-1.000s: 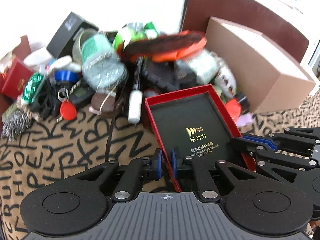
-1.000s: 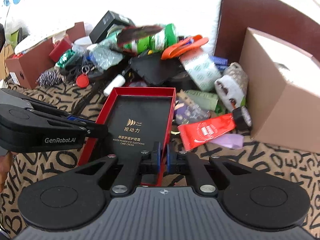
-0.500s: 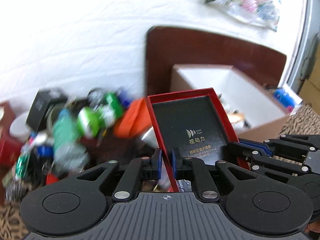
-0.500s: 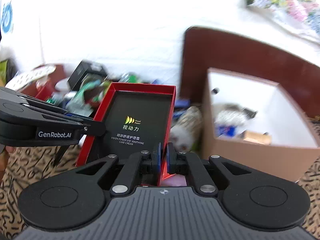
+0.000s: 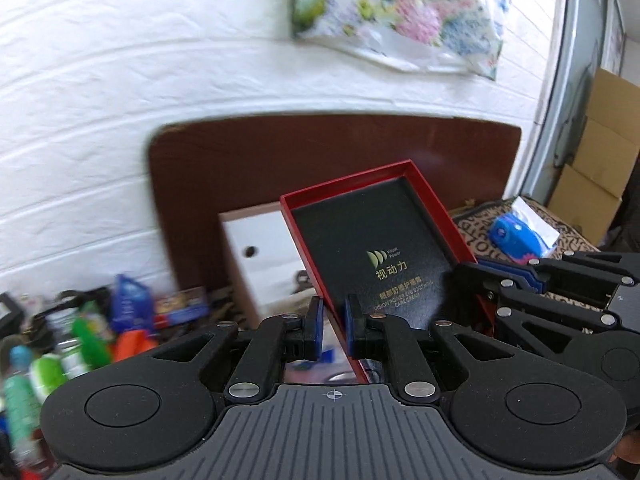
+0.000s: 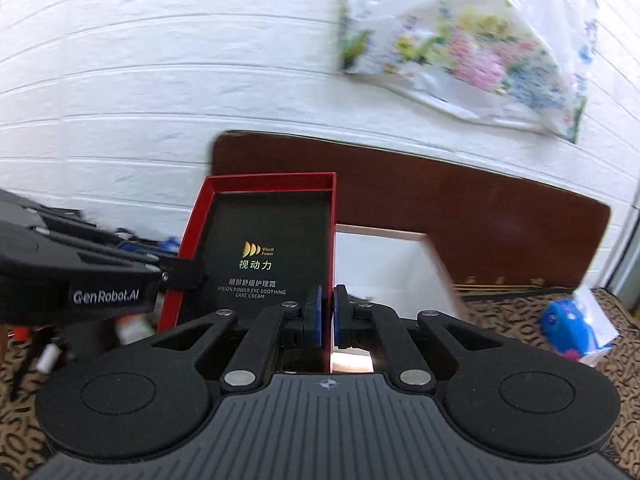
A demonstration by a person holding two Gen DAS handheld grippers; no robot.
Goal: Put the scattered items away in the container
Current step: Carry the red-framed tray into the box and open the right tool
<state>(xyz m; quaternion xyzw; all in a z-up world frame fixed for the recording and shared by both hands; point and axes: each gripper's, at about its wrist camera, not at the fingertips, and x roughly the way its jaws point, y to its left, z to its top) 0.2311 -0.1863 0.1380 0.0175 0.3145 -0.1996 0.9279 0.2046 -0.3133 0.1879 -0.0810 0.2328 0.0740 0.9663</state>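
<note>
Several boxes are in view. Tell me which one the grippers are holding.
The red box with the black insert and gold lettering, pinched by both the left gripper and right gripper; the white-lined cardboard container sits behind it.

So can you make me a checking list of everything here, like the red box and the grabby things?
Surface: letter-print cloth, partly covered.
Job's things: red box lid held up, tilted, in front of the open cardboard box.
Clutter: blurred pile of bottles and packets to the left; blue packet on the cloth to the right.
Grippers: left gripper shut on the lid's left wall; right gripper shut on its right wall.
Cables: nothing seen.
Surroundings: white brick wall, floral plastic bag, brown board, stacked cartons.
</note>
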